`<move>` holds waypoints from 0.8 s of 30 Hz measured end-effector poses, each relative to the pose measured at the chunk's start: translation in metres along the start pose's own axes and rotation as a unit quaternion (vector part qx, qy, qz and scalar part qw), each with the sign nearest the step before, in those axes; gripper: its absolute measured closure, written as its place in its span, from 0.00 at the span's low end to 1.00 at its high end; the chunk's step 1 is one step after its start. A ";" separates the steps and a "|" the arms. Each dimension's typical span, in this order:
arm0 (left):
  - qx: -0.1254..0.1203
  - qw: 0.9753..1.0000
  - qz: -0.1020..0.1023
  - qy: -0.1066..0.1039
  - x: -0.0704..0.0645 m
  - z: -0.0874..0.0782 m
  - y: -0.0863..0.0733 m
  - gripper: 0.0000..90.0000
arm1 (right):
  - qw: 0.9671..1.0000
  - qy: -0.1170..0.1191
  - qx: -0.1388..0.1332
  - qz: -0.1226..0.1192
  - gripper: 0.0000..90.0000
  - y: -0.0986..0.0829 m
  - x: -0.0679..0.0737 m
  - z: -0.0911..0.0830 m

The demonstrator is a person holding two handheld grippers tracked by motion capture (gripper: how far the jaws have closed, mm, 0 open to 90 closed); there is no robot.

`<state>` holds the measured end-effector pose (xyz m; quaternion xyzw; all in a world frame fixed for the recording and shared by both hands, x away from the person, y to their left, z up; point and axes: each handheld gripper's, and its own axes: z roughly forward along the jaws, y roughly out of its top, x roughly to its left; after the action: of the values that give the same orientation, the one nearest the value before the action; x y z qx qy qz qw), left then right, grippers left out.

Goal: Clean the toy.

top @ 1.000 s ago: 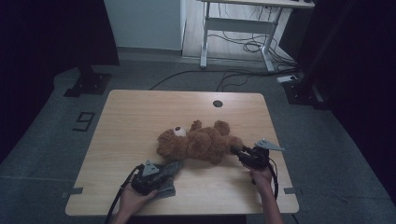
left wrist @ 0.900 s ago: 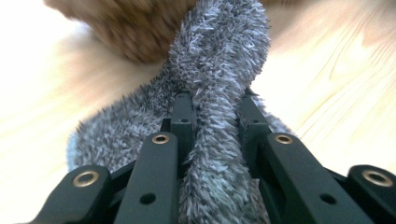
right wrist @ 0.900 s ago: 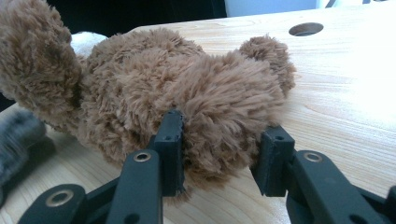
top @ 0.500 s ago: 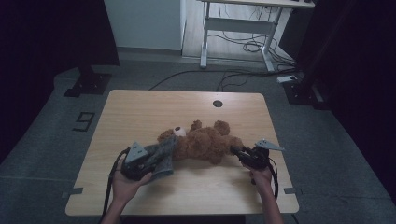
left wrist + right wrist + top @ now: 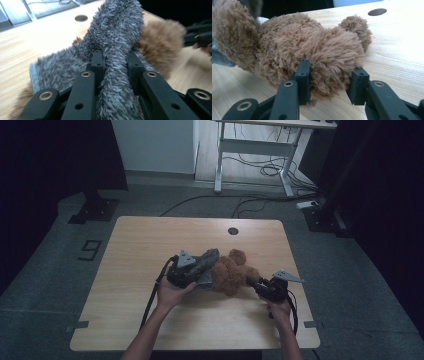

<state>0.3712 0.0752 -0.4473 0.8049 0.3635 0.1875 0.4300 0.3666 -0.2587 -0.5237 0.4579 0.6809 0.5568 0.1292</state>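
Note:
A brown teddy bear [image 5: 234,274] lies on the wooden table [image 5: 150,245], a little right of centre. My left gripper [image 5: 198,271] is shut on a grey fuzzy cloth [image 5: 206,260], which drapes over the bear's left end. In the left gripper view the grey cloth [image 5: 117,32] is pinched between the jaws of my left gripper [image 5: 115,56], with the bear [image 5: 160,45] just behind it. My right gripper [image 5: 253,283] is shut on a limb at the bear's right end. In the right gripper view that gripper [image 5: 332,68] squeezes brown fur of the bear [image 5: 312,45].
A round cable hole [image 5: 232,231] sits near the table's far edge. A desk frame [image 5: 260,150] with cables stands on the floor beyond. The person's hand [image 5: 172,292] and forearm come in from the front edge.
My left gripper has carried the grey cloth from the table's front left up and to the right, onto the bear. My right gripper and the bear's right end have stayed put.

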 end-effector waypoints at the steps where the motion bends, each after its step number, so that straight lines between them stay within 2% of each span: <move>1: 0.000 1.000 0.000 0.000 0.000 0.000 0.000 0.81 | 1.000 0.000 0.000 0.000 0.67 0.000 0.000 0.000; 2: 0.012 1.000 0.001 0.005 0.000 0.009 -0.007 0.81 | 1.000 -0.001 0.001 -0.003 0.67 0.000 0.000 0.001; 3: 0.012 1.000 0.001 0.006 0.001 0.010 -0.010 0.81 | 1.000 0.000 0.002 -0.004 0.67 0.000 0.000 0.000; 5: 0.005 1.000 -0.010 0.000 0.004 0.010 -0.016 0.81 | 1.000 0.000 0.002 -0.006 0.68 -0.001 0.001 0.000; 7: 0.004 1.000 -0.012 -0.001 0.005 0.008 -0.017 0.82 | 1.000 0.000 0.001 -0.007 0.68 -0.002 0.001 0.000; 12: 0.006 1.000 0.003 0.015 0.005 -0.008 -0.024 0.82 | 1.000 0.000 0.001 -0.008 0.68 -0.004 0.002 -0.002; 17: -0.001 1.000 -0.006 0.022 0.013 -0.021 -0.033 0.82 | 1.000 -0.001 0.003 -0.008 0.68 -0.006 0.002 -0.002; 19: -0.003 0.999 -0.013 0.031 0.021 -0.030 -0.039 0.82 | 1.000 0.000 0.005 -0.005 0.68 -0.007 0.002 -0.002; 24: -0.003 0.998 -0.039 0.041 0.036 -0.039 -0.047 0.83 | 1.000 0.001 0.007 -0.003 0.69 -0.009 0.002 -0.001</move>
<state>0.3511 0.1408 -0.4648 0.7802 0.4116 0.2046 0.4242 0.3609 -0.2575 -0.5305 0.4560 0.6863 0.5521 0.1275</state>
